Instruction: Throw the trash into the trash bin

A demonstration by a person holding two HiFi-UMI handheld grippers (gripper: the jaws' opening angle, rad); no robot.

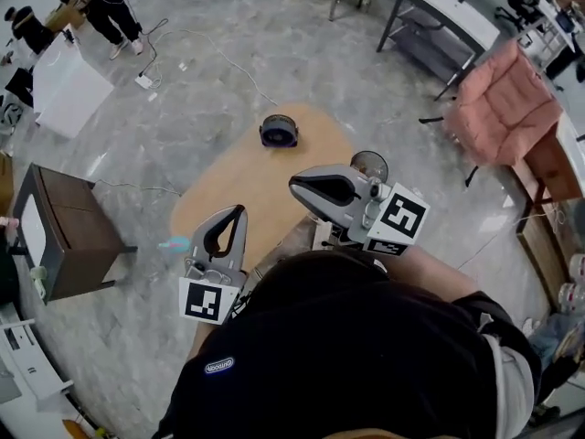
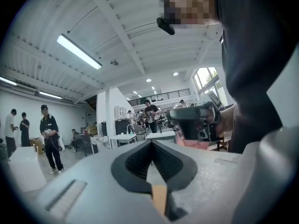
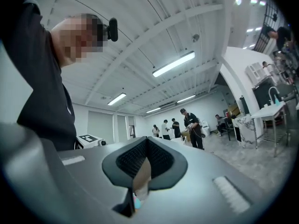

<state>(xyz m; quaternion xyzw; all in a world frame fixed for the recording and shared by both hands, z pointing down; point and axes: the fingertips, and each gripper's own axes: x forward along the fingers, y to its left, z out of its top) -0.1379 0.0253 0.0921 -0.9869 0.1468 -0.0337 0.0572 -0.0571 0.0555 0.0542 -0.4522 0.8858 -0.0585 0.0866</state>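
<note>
A small dark round bin (image 1: 279,132) stands at the far end of the oval wooden table (image 1: 302,154). A small light-blue item (image 1: 174,243) lies by the table's near left edge; what it is I cannot tell. My left gripper (image 1: 240,210) is over the table's near part, close to that item, jaws shut and empty. In the left gripper view its tips (image 2: 151,141) meet with nothing between them. My right gripper (image 1: 294,187) points left over the table, well short of the bin, also shut and empty. Its tips (image 3: 146,139) touch in the right gripper view.
A dark brown cabinet (image 1: 69,231) stands left of the table and a pink chair (image 1: 507,99) at the right. A white table (image 1: 69,90) and people (image 1: 101,3) are far left. A cable (image 1: 228,62) runs over the floor beyond the table.
</note>
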